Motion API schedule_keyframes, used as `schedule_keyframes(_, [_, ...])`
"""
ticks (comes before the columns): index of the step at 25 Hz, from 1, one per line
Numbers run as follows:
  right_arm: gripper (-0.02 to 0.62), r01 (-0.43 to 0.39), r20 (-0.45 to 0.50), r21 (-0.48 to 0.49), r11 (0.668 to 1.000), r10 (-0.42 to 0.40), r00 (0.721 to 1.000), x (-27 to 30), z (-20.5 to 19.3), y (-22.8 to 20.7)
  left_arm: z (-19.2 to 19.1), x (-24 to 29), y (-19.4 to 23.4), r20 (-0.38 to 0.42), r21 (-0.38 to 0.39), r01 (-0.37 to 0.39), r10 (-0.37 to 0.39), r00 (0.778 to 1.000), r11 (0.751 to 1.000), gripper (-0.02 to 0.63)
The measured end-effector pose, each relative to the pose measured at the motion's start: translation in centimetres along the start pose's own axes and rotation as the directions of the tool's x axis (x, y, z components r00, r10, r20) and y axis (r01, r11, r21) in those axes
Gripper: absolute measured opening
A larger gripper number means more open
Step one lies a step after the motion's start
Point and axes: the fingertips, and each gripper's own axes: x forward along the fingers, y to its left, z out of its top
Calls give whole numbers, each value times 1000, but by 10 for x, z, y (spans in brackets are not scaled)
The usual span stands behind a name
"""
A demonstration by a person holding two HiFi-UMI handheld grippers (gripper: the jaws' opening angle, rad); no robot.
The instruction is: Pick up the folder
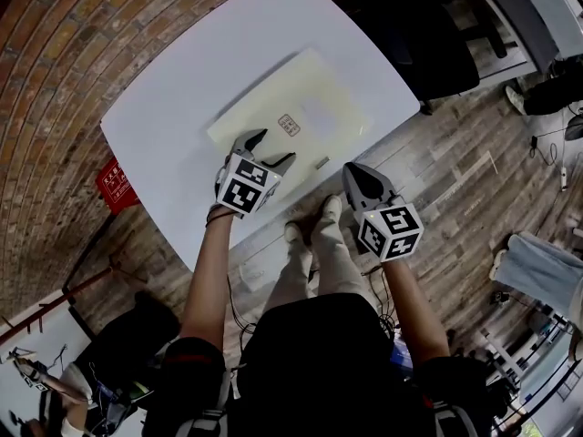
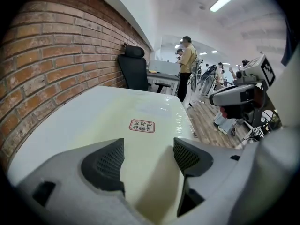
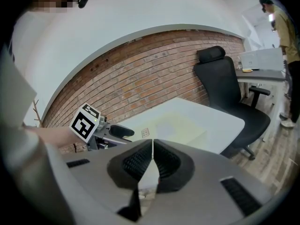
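A pale yellow folder with a small red-framed label lies flat on the white table. My left gripper hangs over the folder's near edge, tilted down, jaws open and nothing between them. In the left gripper view the folder fills the space ahead of the open left gripper, label just beyond the pads. My right gripper is shut and empty, off the table's near edge. In its own view the right gripper shows closed pads, with the folder and left gripper beyond.
A black office chair stands at the table's far right corner, also in the right gripper view as the chair. A brick wall runs along the table's left. A red sign sits by the near-left edge. A person stands far back.
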Motion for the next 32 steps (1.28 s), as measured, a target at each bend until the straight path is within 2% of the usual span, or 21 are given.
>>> schedule_keyframes(7, [31,-16,-26,46,999,17,1000,3,-11,-3,-4,1,0,-1,2,1,-1,1000,1000,318])
schedule_keyframes(12, [31,-30,-78,49,998,34,996,3,-27,-6,-5,1,-6,-1,9,2,-1,1000,1000,318])
schedule_keyframes(16, [34,-55,-86,135,989,67,994,1,-38,-9,-8,1,-13,-2,8,-4,4,1000,1000,318])
schedule_keyframes(18, [36,-76,-81,204,976,94,992,2,-42,-10,-9,1,-16,0,8,-5,5,1000,1000,318])
schedule_keyframes(20, [95,-109,-74,275,955,134,988,3,-47,-9,-10,1,-19,1,9,-5,5,1000,1000,318])
schedule_keyframes(22, [142,-146,-64,346,927,178,982,3,-53,-7,-11,2,-22,2,9,-4,4,1000,1000,318])
schedule_keyframes(26, [172,-192,-17,470,861,227,974,3,-59,-9,-7,0,-32,5,4,11,-11,1000,1000,318])
schedule_keyframes(28, [189,-209,-1,508,836,243,970,4,-63,-8,-8,-1,-34,5,6,16,-16,1000,1000,318])
schedule_keyframes(32, [217,-223,2,526,820,261,965,5,-70,-5,-9,-2,-37,2,14,25,-25,1000,1000,318])
